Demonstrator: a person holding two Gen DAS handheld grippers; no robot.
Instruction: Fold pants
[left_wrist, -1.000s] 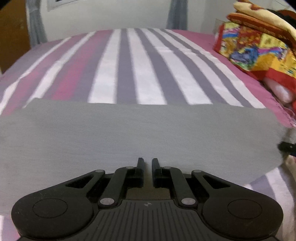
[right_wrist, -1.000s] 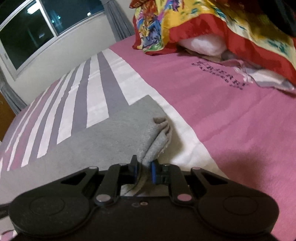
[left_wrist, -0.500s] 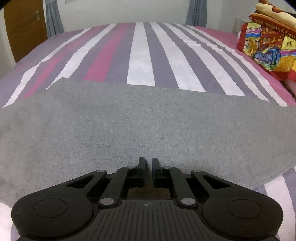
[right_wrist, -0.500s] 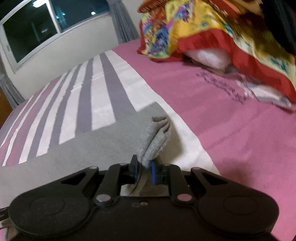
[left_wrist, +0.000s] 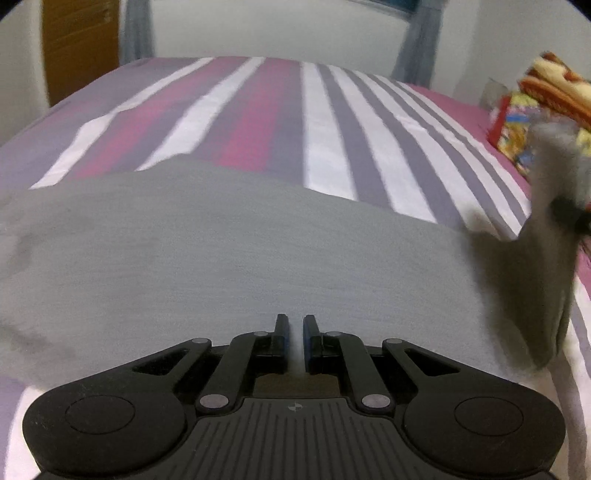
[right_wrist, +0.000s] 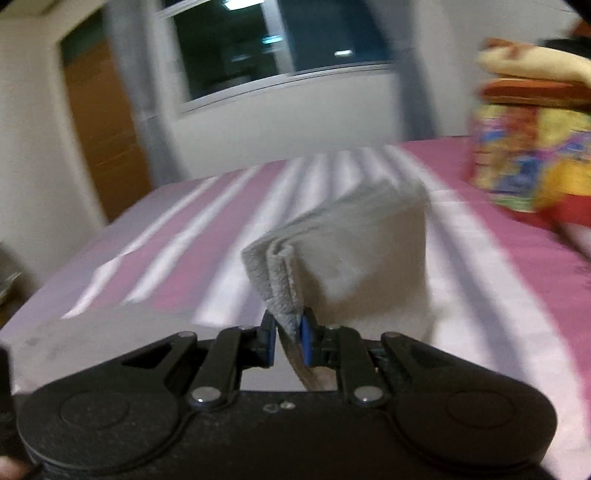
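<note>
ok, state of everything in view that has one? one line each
pants: lying flat on the bed, one end lifted off it
right gripper: shut on the raised end's layered edge
left gripper: shut; whether it pinches cloth can't be told
striped sheet: spread flat
blankets: folded, stacked

Soft, even indoor light, slightly dim. The window (right_wrist: 280, 48) is dark, with lamp reflections in the glass. The right wrist view is heavily motion-blurred, worst toward the edges; the left is milder. Fisheye bends the bed (left_wrist: 332, 122), and corners vignette black.
</note>
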